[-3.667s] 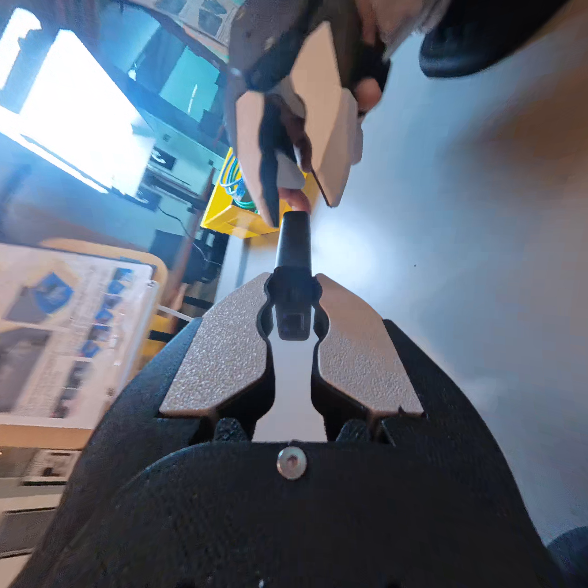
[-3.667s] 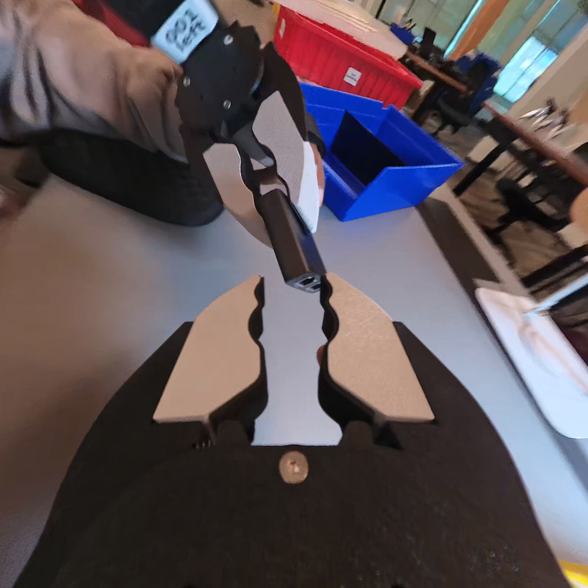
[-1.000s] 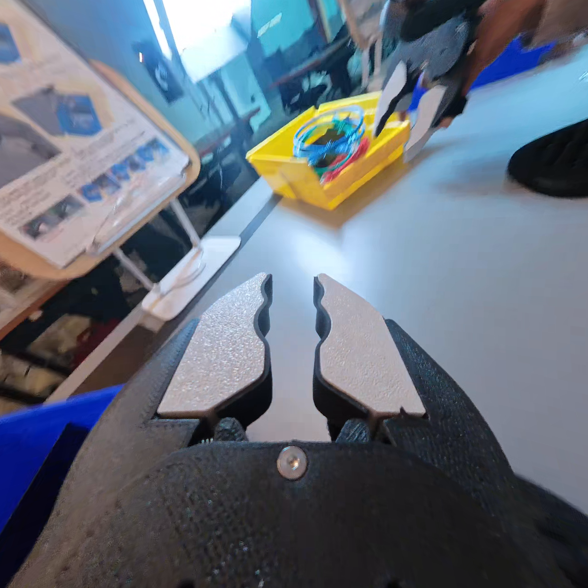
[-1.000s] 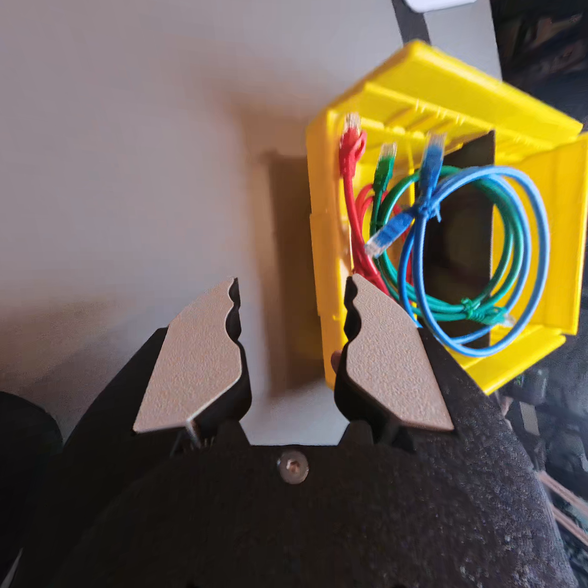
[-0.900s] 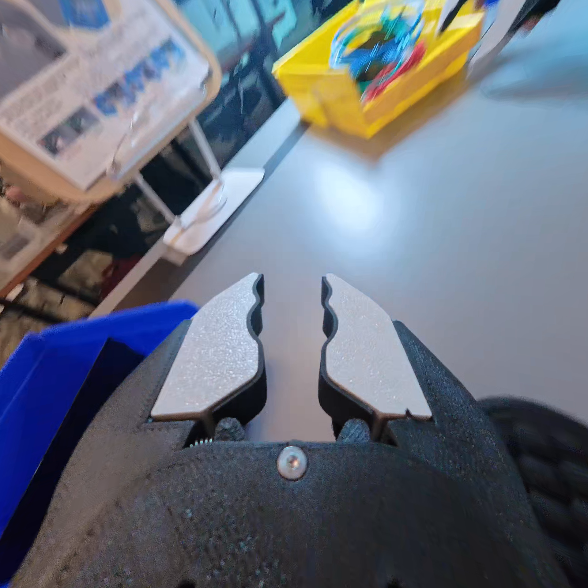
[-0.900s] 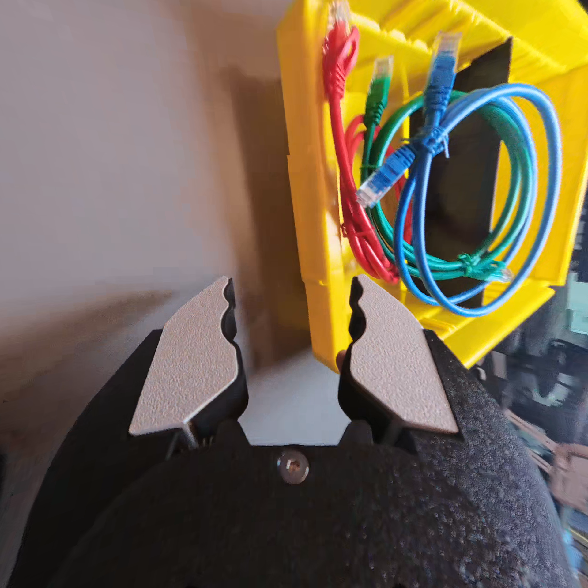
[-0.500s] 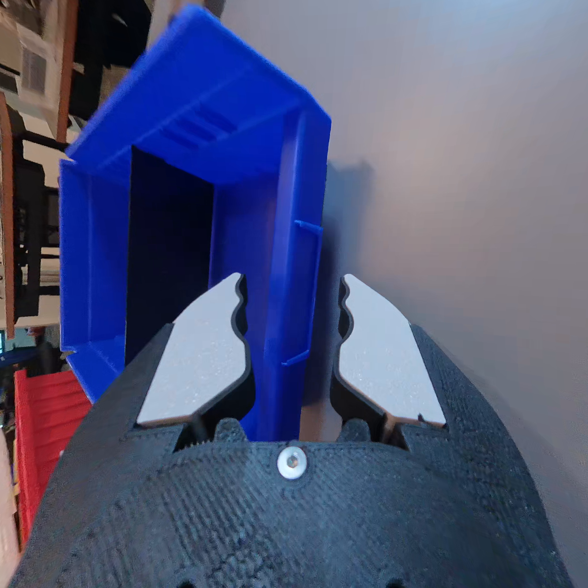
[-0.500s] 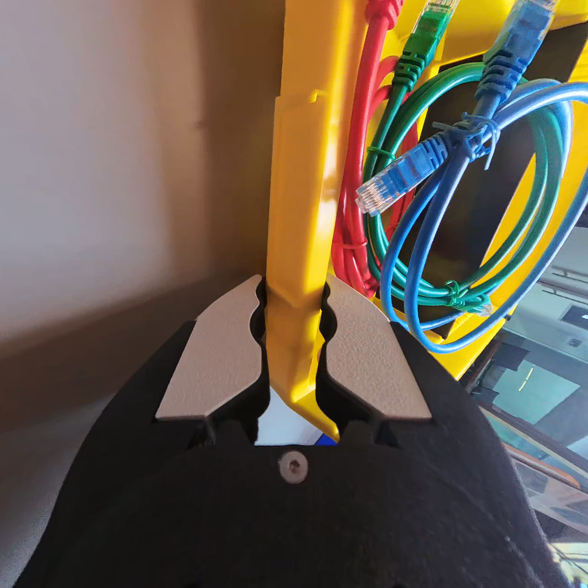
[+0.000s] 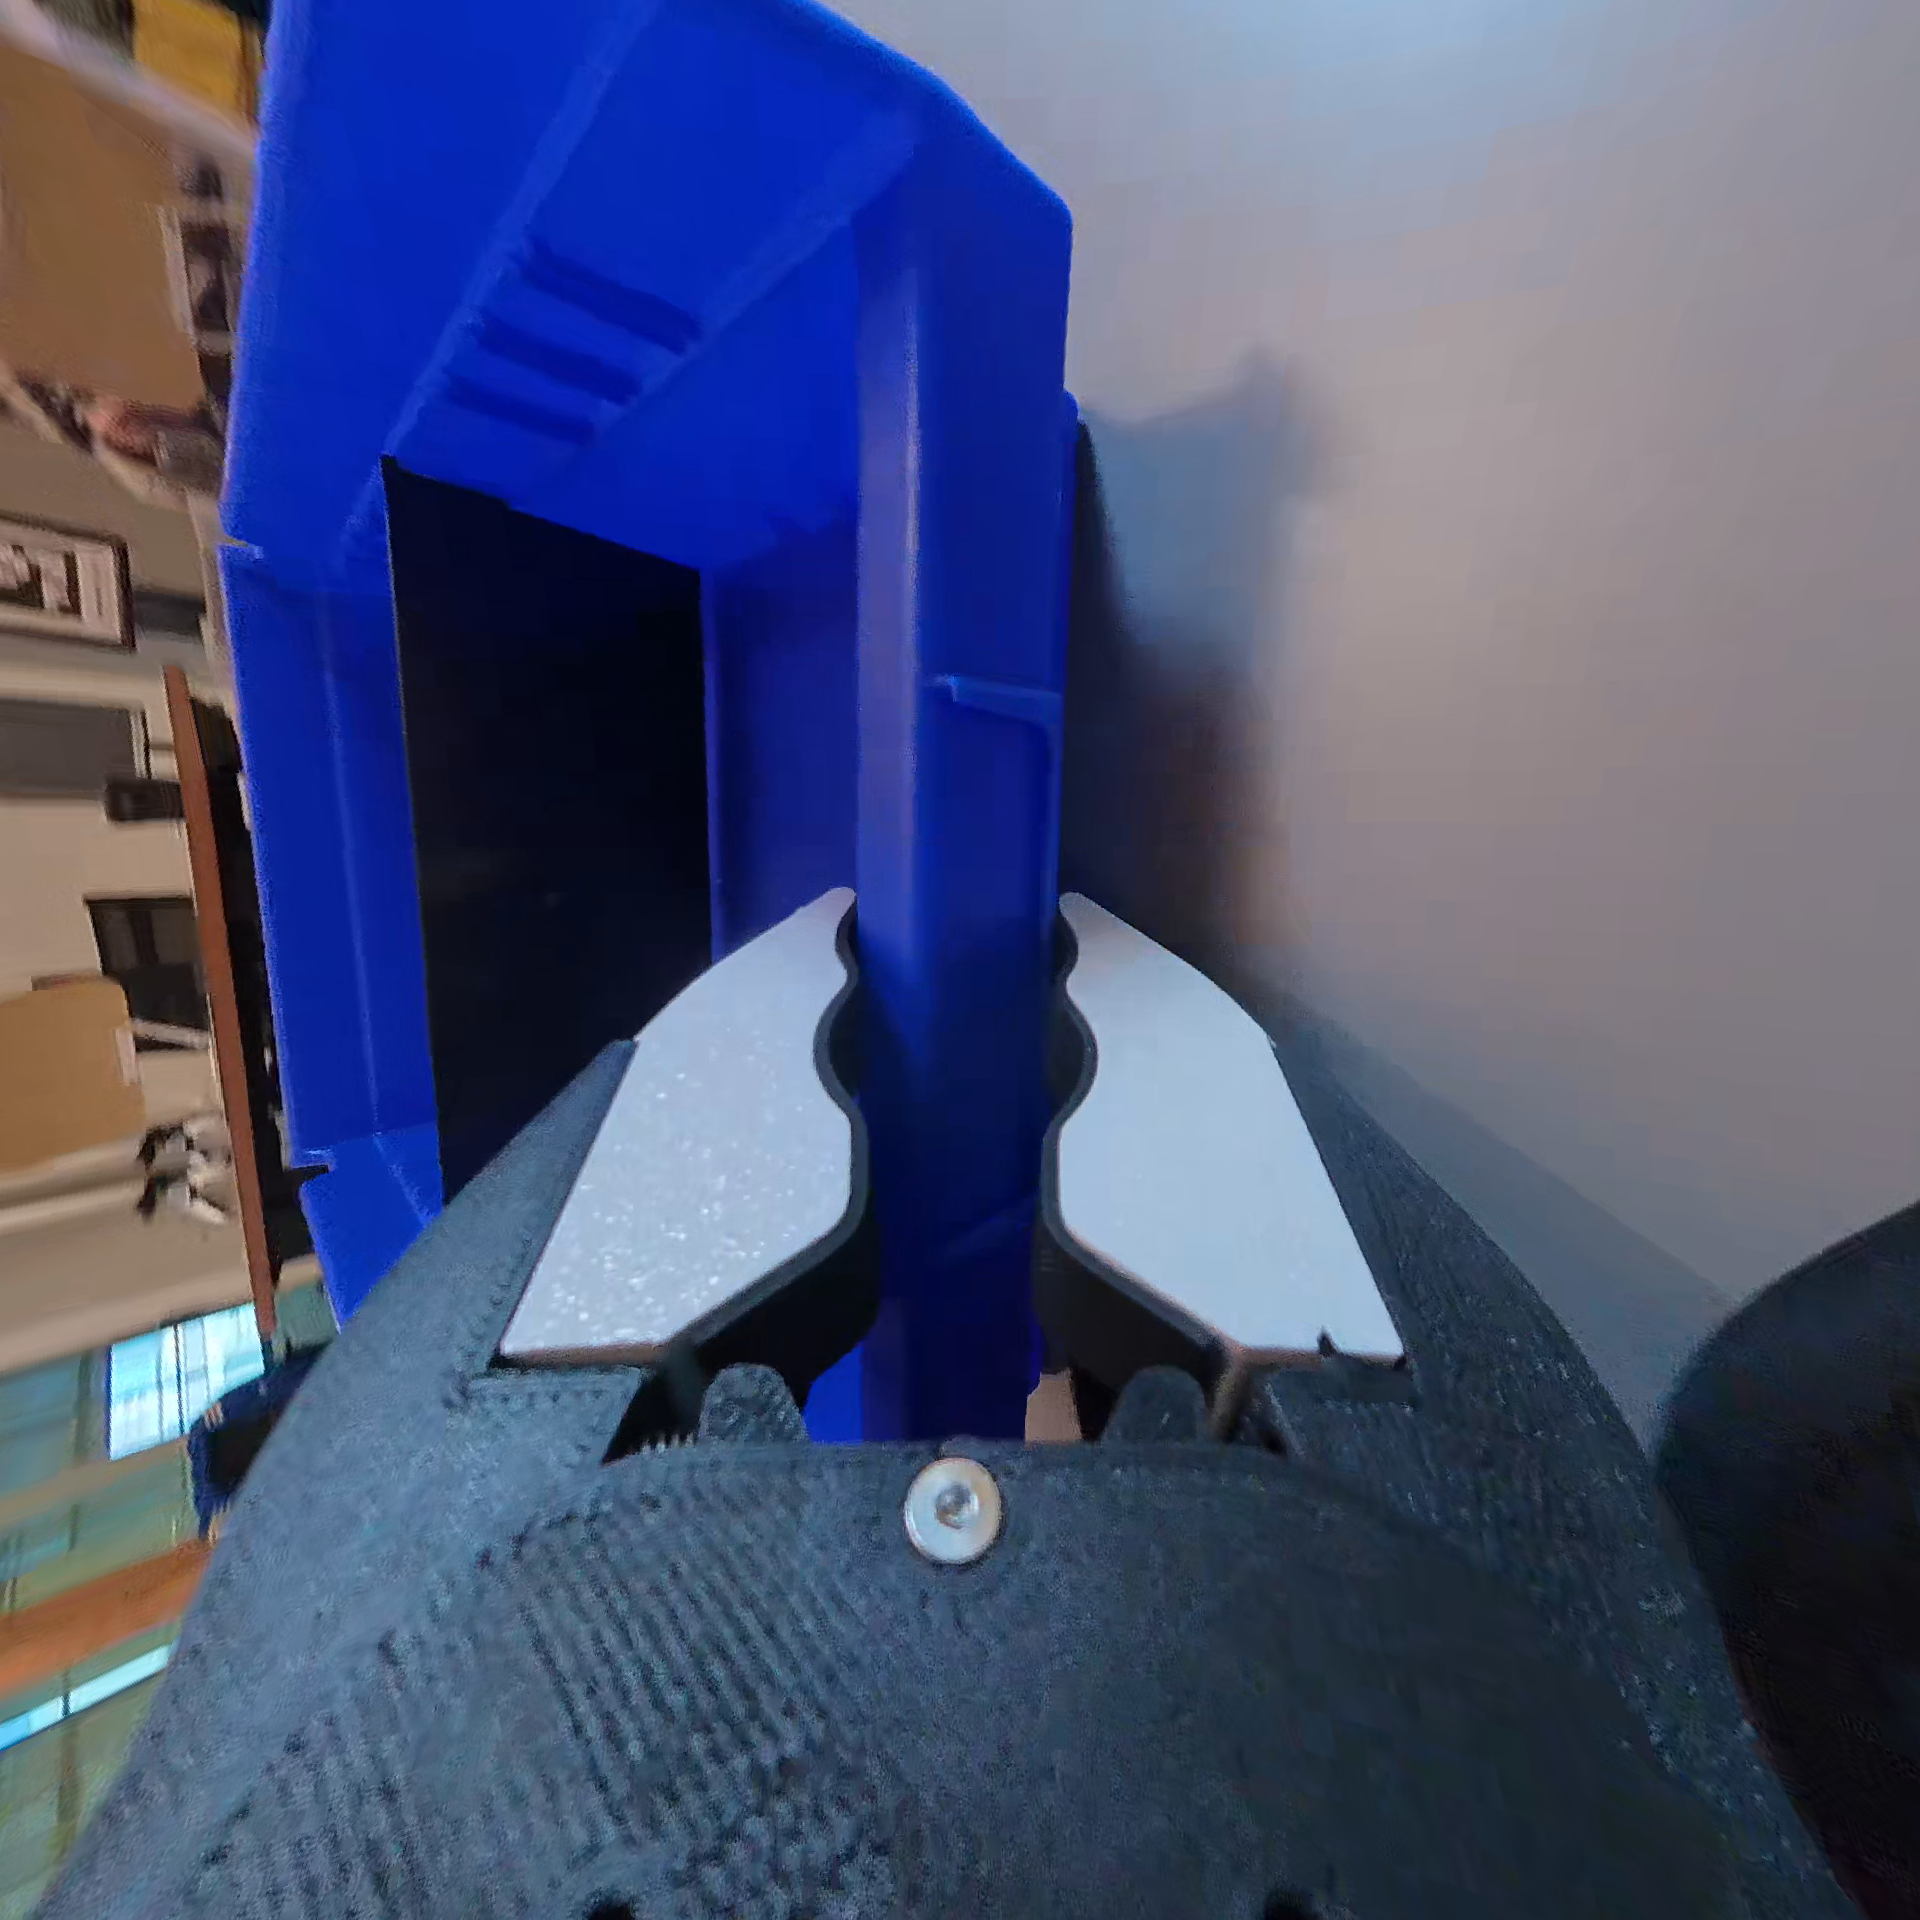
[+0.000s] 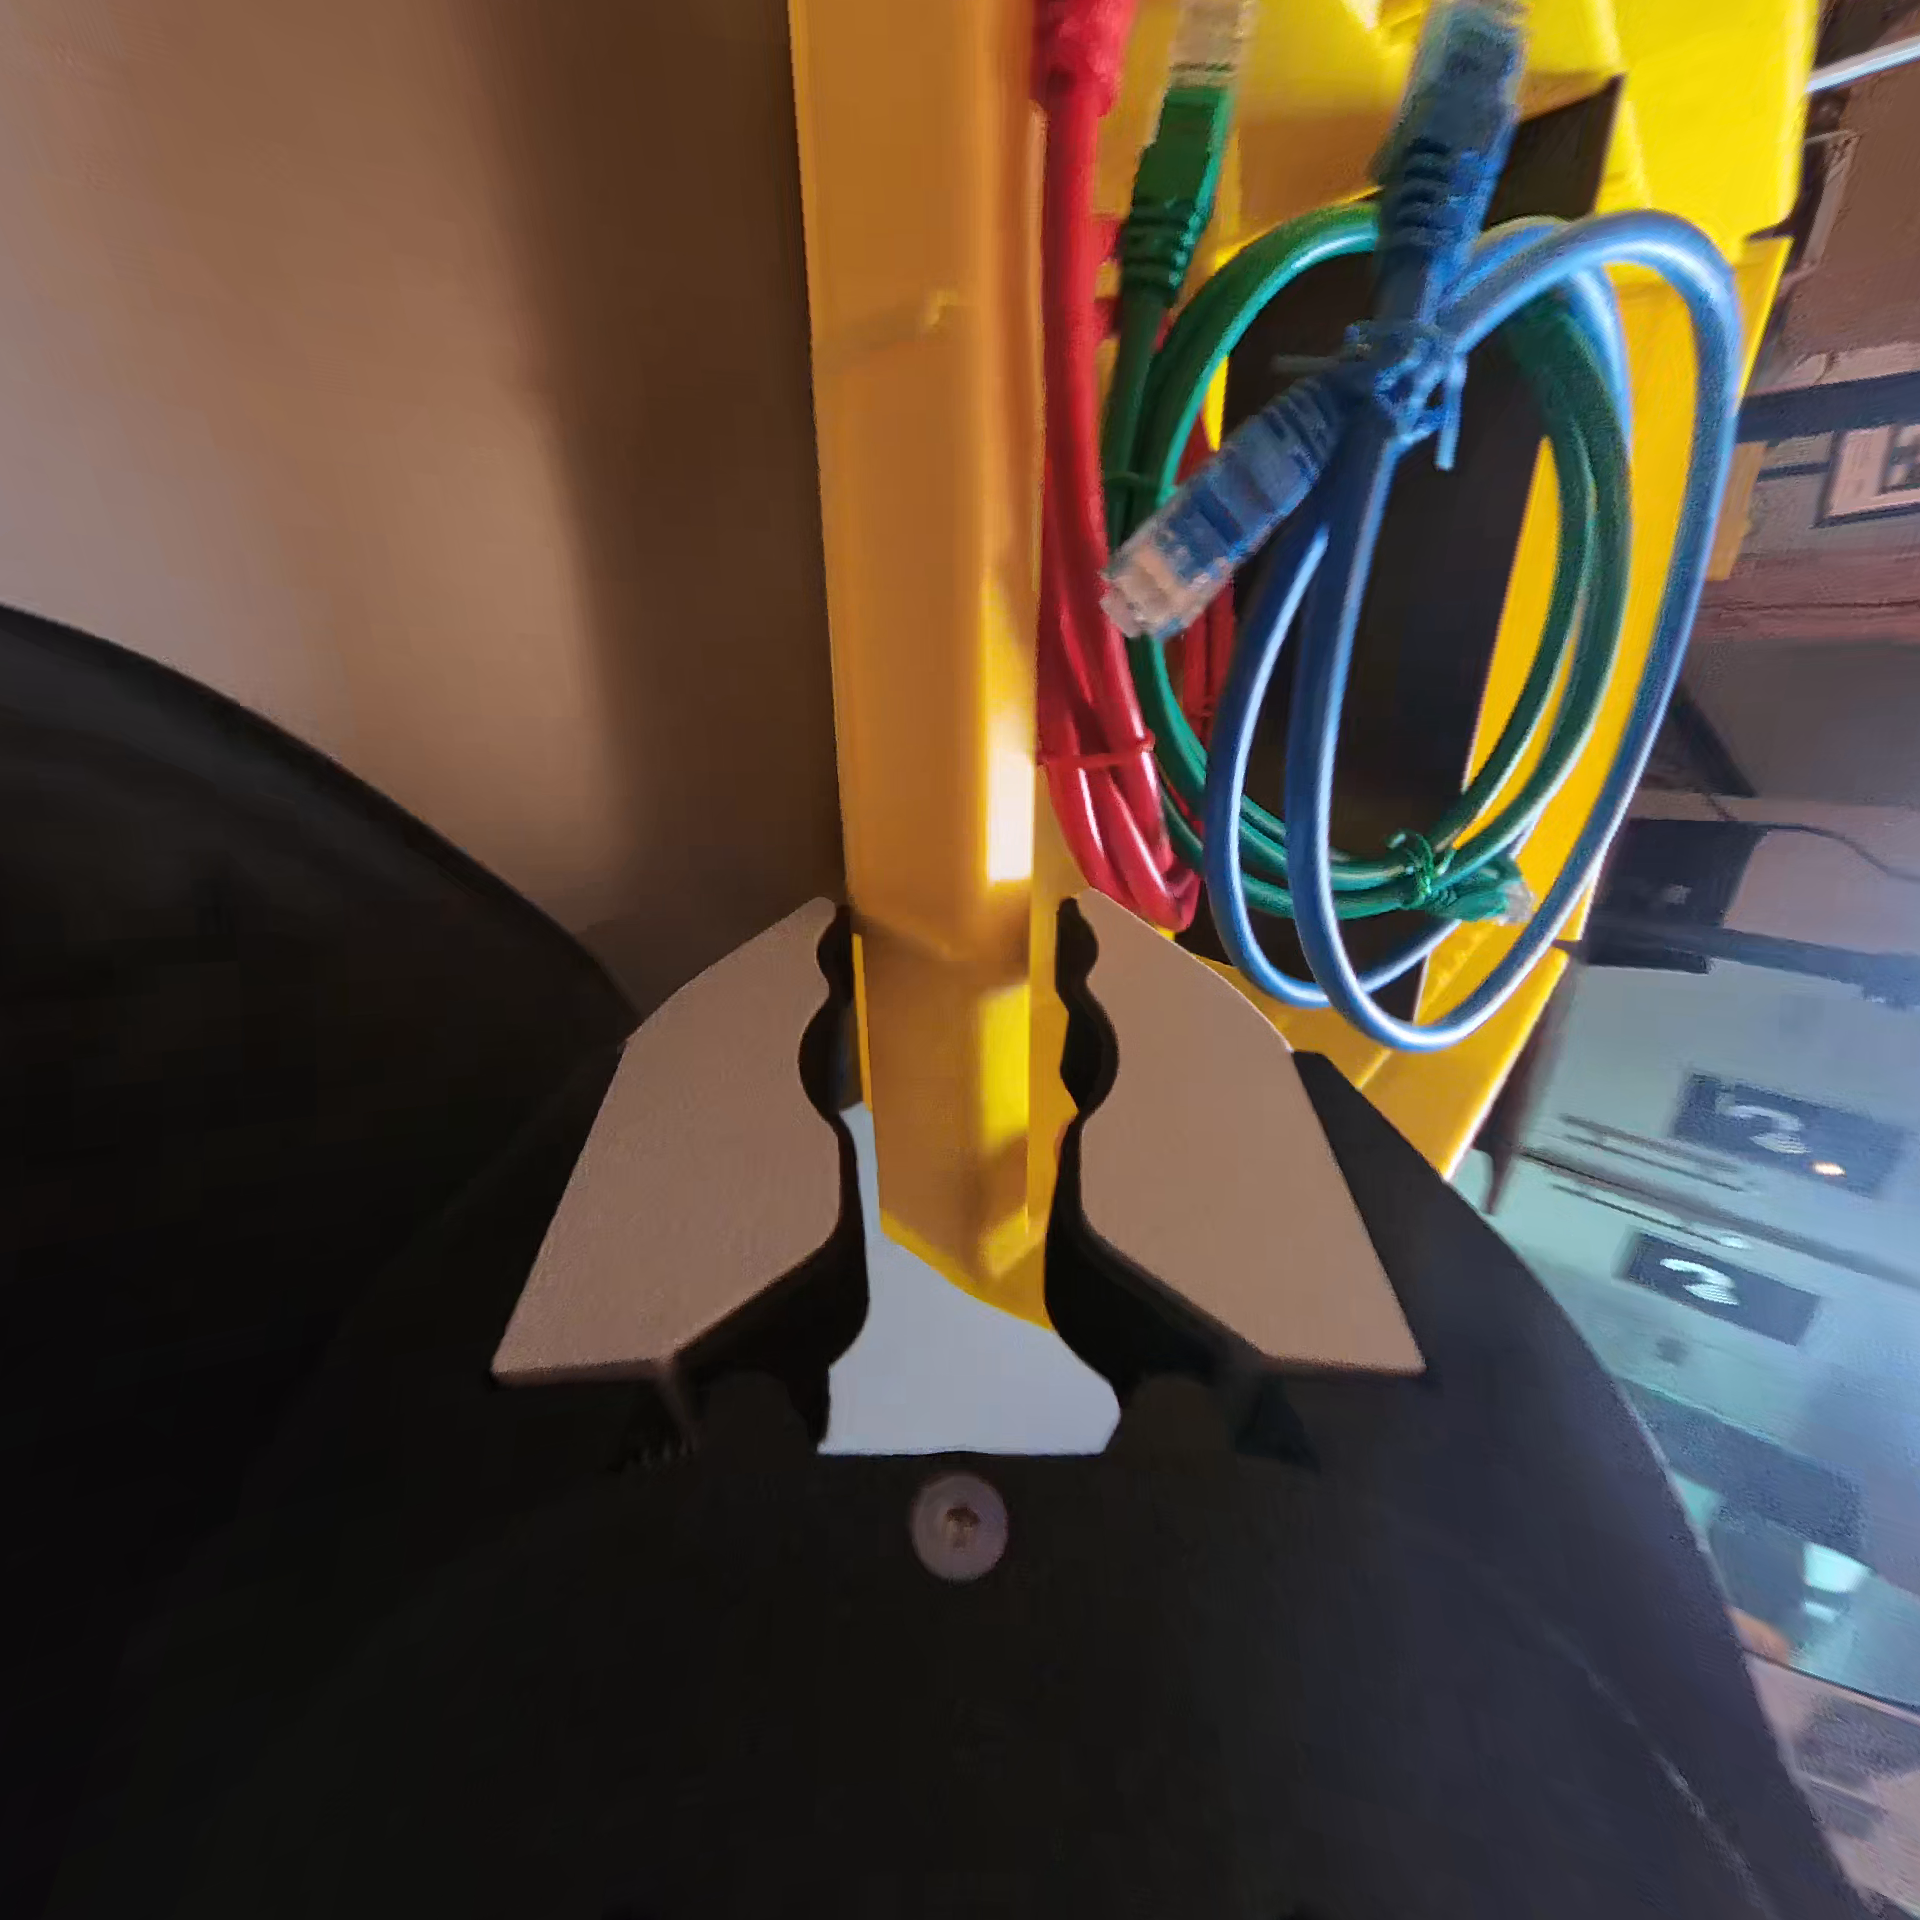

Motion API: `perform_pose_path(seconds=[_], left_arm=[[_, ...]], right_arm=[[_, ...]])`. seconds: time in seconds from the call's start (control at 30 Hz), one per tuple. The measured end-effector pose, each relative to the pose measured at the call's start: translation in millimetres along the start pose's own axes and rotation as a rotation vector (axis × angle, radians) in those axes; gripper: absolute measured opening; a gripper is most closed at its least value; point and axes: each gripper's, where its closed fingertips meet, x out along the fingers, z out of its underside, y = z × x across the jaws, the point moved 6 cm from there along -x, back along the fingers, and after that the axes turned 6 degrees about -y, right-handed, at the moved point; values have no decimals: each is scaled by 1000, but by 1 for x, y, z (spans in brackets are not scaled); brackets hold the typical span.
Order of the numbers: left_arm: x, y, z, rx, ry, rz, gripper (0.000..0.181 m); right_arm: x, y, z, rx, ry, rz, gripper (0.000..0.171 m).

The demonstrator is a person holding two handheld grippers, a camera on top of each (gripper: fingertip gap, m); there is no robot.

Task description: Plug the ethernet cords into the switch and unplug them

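Observation:
My left gripper (image 9: 956,914) is shut on the side wall of an empty blue bin (image 9: 956,623), which fills the left wrist view. My right gripper (image 10: 948,914) is shut on the side wall of a yellow bin (image 10: 914,520). Inside the yellow bin lie a coiled red ethernet cord (image 10: 1081,665), a green one (image 10: 1174,727) and a blue one (image 10: 1247,831), whose clear plug (image 10: 1153,582) points down-left. No switch is in view.
Both bins rest against the grey table top (image 9: 1507,520). A dark rounded object (image 9: 1808,1455) sits at the lower right of the left wrist view, and a similar dark shape (image 10: 260,883) at the left of the right wrist view. Beyond the bins is blurred room background. Tip to tip, the grippers are about 45 cm apart. My right gripper is the nearer one to the similar dark shape (image 10: 260,883): about 8 cm, against 40 cm.
My left gripper swung from facing the table to the blue bin and closed on its wall. My right gripper moved onto the yellow bin's wall, closed on it and drew it nearer.

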Motion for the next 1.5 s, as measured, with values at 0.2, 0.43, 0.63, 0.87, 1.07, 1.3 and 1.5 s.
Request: perform_pose_path(seconds=[0.2, 0.43, 0.63, 0.87, 1.07, 1.3, 1.5], left_arm=[[-2, 28, -88, 156, 172, 61, 32], [23, 19, -151, 0, 189, 24, 53], [-52, 43, -206, -256, 518, 302, 40], [-39, 66, -258, -659, 597, 632, 63], [-36, 68, -267, -643, 582, 557, 48], [-118, 68, -248, -460, 693, 442, 33], [-192, 27, -203, -517, 816, 217, 31]], right_arm=[[-61, 12, 8, 447, 288, 21, 35], [-52, 15, 67, 884, 321, -2, 43], [-22, 16, 72, 1031, 351, -88, 51], [4, 29, 61, 1095, 411, -140, 26], [-21, 11, 50, 920, 317, 22, 18], [-109, 1, 36, 917, 379, 196, 13], [-173, 31, -13, 834, 555, 333, 12]])
